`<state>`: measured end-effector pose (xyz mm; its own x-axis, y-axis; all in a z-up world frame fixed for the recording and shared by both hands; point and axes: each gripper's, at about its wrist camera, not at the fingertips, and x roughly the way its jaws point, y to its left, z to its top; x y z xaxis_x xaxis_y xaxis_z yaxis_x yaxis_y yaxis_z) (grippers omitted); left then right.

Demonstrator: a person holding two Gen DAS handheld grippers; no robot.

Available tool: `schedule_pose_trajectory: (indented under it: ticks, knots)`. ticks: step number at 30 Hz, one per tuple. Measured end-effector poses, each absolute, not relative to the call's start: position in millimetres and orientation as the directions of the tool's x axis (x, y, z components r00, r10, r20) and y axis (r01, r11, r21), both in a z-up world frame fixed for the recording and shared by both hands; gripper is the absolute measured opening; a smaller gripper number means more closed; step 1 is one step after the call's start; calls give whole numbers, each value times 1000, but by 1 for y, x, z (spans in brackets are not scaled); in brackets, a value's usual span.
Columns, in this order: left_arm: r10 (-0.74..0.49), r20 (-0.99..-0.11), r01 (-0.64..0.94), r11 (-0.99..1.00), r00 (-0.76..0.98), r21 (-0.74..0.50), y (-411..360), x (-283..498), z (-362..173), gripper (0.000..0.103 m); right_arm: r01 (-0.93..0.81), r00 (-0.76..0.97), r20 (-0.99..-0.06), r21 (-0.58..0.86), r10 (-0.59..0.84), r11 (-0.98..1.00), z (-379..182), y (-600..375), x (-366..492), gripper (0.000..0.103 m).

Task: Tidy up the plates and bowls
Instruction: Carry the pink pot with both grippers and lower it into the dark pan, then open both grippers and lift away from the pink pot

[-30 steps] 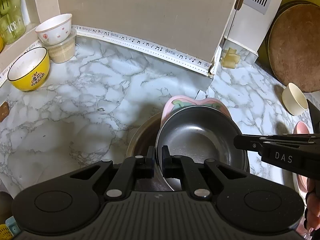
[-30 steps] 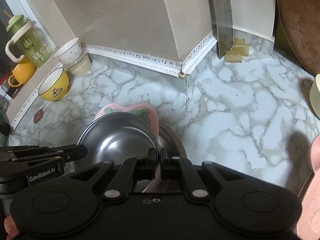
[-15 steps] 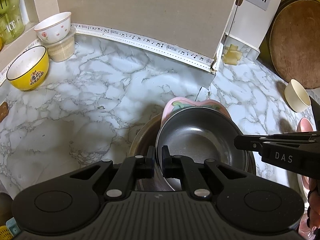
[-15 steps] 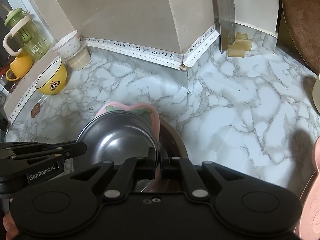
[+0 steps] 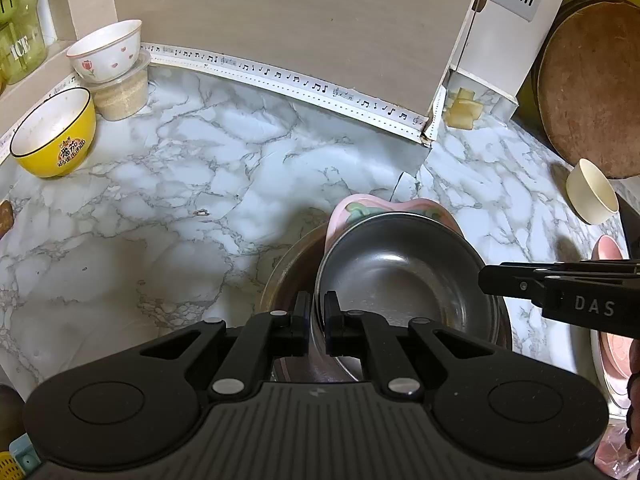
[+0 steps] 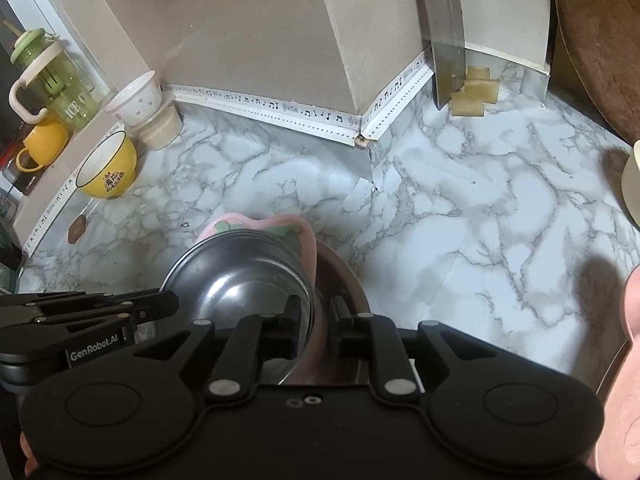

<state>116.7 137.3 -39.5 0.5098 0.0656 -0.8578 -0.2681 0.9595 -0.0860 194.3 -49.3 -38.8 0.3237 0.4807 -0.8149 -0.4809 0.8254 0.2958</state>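
Right hand-held gripper [image 6: 316, 320] just opened, releasing steel bowl [image 6: 244, 280].

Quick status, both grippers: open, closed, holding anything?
Left gripper: closed on the steel bowl rim.
Right gripper: jaws just opening, bowl rim between them.

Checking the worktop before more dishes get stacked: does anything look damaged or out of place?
Yes. The marble-pattern covering is torn and lifting near the wall corner, with a loose flap. A white bowl also sits perched on a lidded tub, slightly tilted.
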Motion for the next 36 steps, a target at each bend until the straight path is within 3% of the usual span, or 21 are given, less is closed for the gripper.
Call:
schedule_pose_trajectory:
  ticks: [7, 18, 21, 23, 25, 27, 32, 36]
  knots:
    - [75, -840, -247, 966, 537, -72, 134, 107, -26, 6, -511, 331, -795, 302, 508, 805, -26, -53, 184, 31]
    - [23, -806, -207, 970, 592, -124, 126, 91, -1, 11, -549, 346, -760, 311, 550, 776, -3, -59, 163, 40]
    - [9, -793, -189, 973, 609, -134, 120, 86, 5, 23, -552, 360, -747, 313, 559, 773, 5, -63, 156, 44]
    - [1, -780, -177, 974, 626, -141, 115, 83, 10, 46, -552, 371, -739, 311, 562, 774, 10, -66, 152, 47]
    - [1, -762, -165, 976, 648, -140, 110, 80, 15, 57, -550, 384, -732, 308, 563, 776, 15, -70, 147, 48]
    - [3, -750, -148, 981, 662, -127, 104, 79, 21, 57, -544, 391, -724, 316, 568, 777, 20, -76, 145, 49]
    - [-12, -735, -106, 988, 678, -113, 86, 83, 33, 58, -528, 437, -702, 306, 562, 793, 33, -94, 140, 64]
    - [-24, -716, -77, 991, 697, -109, 68, 91, 41, 66, -515, 471, -688, 293, 552, 806, 43, -113, 143, 72]
